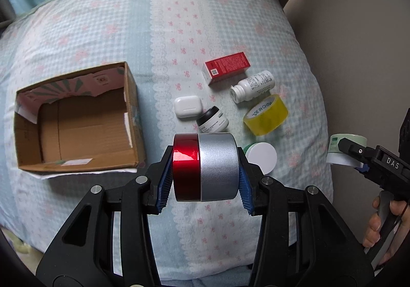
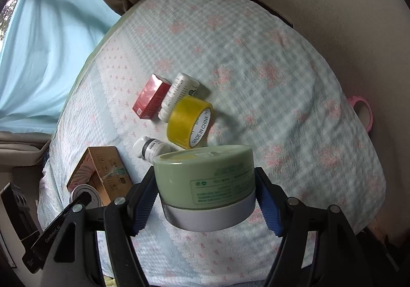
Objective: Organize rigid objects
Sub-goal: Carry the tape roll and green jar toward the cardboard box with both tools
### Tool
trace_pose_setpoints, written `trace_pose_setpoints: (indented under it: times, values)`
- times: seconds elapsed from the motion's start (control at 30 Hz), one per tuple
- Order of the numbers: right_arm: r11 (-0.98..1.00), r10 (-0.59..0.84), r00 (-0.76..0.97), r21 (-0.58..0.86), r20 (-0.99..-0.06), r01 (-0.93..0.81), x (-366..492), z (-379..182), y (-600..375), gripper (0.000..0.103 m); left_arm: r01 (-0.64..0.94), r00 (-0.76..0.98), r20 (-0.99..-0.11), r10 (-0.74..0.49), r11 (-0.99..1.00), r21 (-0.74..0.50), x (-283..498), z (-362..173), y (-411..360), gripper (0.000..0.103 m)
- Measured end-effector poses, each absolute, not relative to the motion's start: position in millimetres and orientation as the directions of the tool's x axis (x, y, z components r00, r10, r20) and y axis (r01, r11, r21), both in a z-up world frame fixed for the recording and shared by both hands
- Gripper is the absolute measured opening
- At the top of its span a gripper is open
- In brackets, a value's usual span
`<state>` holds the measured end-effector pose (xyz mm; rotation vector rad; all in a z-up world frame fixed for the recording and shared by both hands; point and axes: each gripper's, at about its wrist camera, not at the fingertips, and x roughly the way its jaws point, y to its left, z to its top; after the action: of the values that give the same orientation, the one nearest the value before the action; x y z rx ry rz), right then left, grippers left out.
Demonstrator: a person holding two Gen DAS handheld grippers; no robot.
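Left wrist view: the left gripper [image 1: 205, 169] clamps a red-and-silver tin [image 1: 206, 167] sideways between its blue pads, held above the gingham bedspread [image 1: 102, 31]. An open cardboard box [image 1: 77, 120] sits at nine o'clock. At one o'clock lie a white earbud case [image 1: 187, 106], a small black-capped jar [image 1: 212, 120], a red carton [image 1: 226, 66], a white pill bottle [image 1: 252, 86] and a yellow tape roll [image 1: 266, 118]; a white-lidded jar [image 1: 261, 157] rests at three o'clock. The right gripper [image 2: 206, 197] grasps a green jar [image 2: 205, 184], upside down, white lid lowest.
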<state>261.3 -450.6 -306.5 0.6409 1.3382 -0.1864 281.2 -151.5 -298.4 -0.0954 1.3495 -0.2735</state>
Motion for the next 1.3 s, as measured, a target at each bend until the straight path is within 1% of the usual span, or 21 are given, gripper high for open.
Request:
trace_pose_setpoints:
  times: [0.2, 0.33, 0.43, 0.6, 0.7, 0.97, 1.2, 1.3]
  values:
    - [0.867, 0.249, 0.259, 0.334, -0.933, 0.370, 271.8, -271.6, -398.4, 0.068, 0.023, 0.253, -0.935, -0.248, 0.968, -0.251, 265.5, -261.2, -81.5, 0.041]
    - [0.897, 0.264, 0.266, 0.337, -0.927, 0.286, 280.7, -256.2, -354.8, 0.068, -0.006, 0.302, -0.930, -0.212, 0.975, -0.224, 257.1, -241.1, -30.0, 0.041]
    - [0.912, 0.265, 0.284, 0.335, -0.922, 0.236, 287.2, -242.1, -317.3, 0.068, -0.030, 0.319, -0.924, -0.210, 0.972, -0.232, 256.9, -231.1, 9.5, 0.041]
    - [0.924, 0.269, 0.328, 0.339, -0.906, 0.180, 293.9, -216.4, -251.2, 0.068, -0.003, 0.325, -0.925, -0.196, 0.978, -0.209, 262.7, -221.9, 70.8, 0.041]
    - [0.922, 0.272, 0.339, 0.345, -0.901, 0.178, 297.7, -208.8, -211.0, 0.068, 0.009, 0.318, -0.925, -0.207, 0.976, -0.216, 268.5, -222.6, 106.5, 0.041]
    - [0.919, 0.286, 0.320, 0.353, -0.903, 0.175, 320.7, -221.9, -109.7, 0.068, 0.043, 0.262, -0.946, -0.190, 0.982, -0.186, 295.8, -248.2, 173.7, 0.041]
    - [0.928, 0.287, 0.248, 0.332, -0.925, 0.166, 345.4, -264.8, -51.7, 0.068, 0.043, 0.196, -0.959, -0.207, 0.978, -0.202, 322.3, -285.7, 194.0, 0.041]
    - [0.935, 0.297, 0.211, 0.329, -0.931, 0.135, 356.2, -287.3, -34.2, 0.068, 0.054, 0.174, -0.966, -0.189, 0.982, -0.183, 335.0, -303.4, 192.1, 0.041]
